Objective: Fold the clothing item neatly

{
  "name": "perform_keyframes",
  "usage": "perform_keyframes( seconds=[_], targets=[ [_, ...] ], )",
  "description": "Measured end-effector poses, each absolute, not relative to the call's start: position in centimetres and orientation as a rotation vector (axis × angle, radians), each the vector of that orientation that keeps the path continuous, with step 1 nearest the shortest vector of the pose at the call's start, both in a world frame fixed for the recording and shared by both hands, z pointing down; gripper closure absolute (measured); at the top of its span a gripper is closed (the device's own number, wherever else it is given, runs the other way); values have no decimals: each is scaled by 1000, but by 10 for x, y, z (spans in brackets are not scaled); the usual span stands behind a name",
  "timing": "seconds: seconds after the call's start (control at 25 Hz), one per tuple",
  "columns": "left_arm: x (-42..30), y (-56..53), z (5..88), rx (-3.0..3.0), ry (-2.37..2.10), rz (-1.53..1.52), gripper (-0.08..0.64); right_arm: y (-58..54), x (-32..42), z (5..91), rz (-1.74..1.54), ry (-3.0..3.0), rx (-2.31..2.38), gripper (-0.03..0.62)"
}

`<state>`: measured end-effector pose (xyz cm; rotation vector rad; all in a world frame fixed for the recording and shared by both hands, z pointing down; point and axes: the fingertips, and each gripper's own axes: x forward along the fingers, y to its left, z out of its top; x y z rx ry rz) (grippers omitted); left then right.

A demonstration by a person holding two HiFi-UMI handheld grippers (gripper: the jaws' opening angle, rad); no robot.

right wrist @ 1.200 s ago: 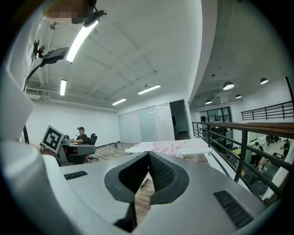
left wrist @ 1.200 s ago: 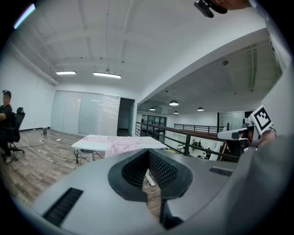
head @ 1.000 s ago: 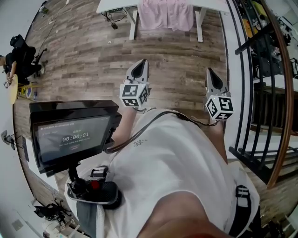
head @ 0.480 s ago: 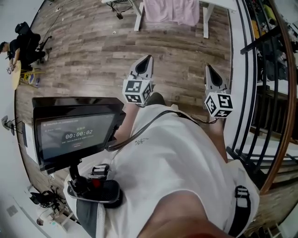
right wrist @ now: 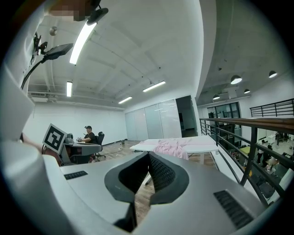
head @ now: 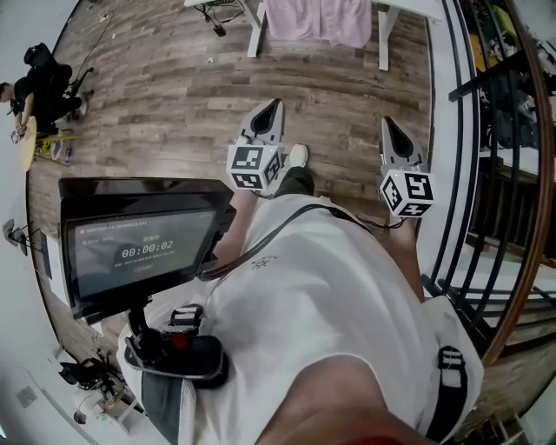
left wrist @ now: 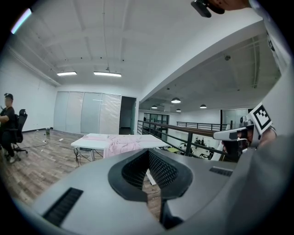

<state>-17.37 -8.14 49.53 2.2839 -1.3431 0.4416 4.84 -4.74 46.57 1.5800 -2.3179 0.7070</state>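
The clothing item is a pink garment (head: 317, 19) draped over the front edge of a white table (head: 408, 7) far ahead across the floor. It also shows as the pink garment (left wrist: 121, 146) in the left gripper view and the pink garment (right wrist: 171, 148) in the right gripper view. My left gripper (head: 276, 106) and right gripper (head: 386, 123) are held out side by side in front of the person's white shirt, well short of the table. Both are shut with nothing between the jaws, as the left gripper (left wrist: 148, 152) and right gripper (right wrist: 148, 154) show close up.
A black monitor (head: 143, 248) on a stand sits close at the left. A black railing (head: 452, 130) runs along the right side. A seated person (head: 39, 83) works at the far left. Wood floor (head: 174, 104) lies between me and the table. A shoe (head: 297, 156) shows between the grippers.
The head view has shifted slightly, the table sitting a little higher in the picture. A shoe has come into view between the grippers. Both grippers stay shut and empty.
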Motion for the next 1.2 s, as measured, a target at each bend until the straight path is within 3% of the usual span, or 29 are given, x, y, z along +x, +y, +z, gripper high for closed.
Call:
perform_keyframes(
  seconds=[1.2],
  targets=[
    [-176,-88,493,2348,-1332,494,561,-47,44,473,720,-2323,1618,588]
  ],
)
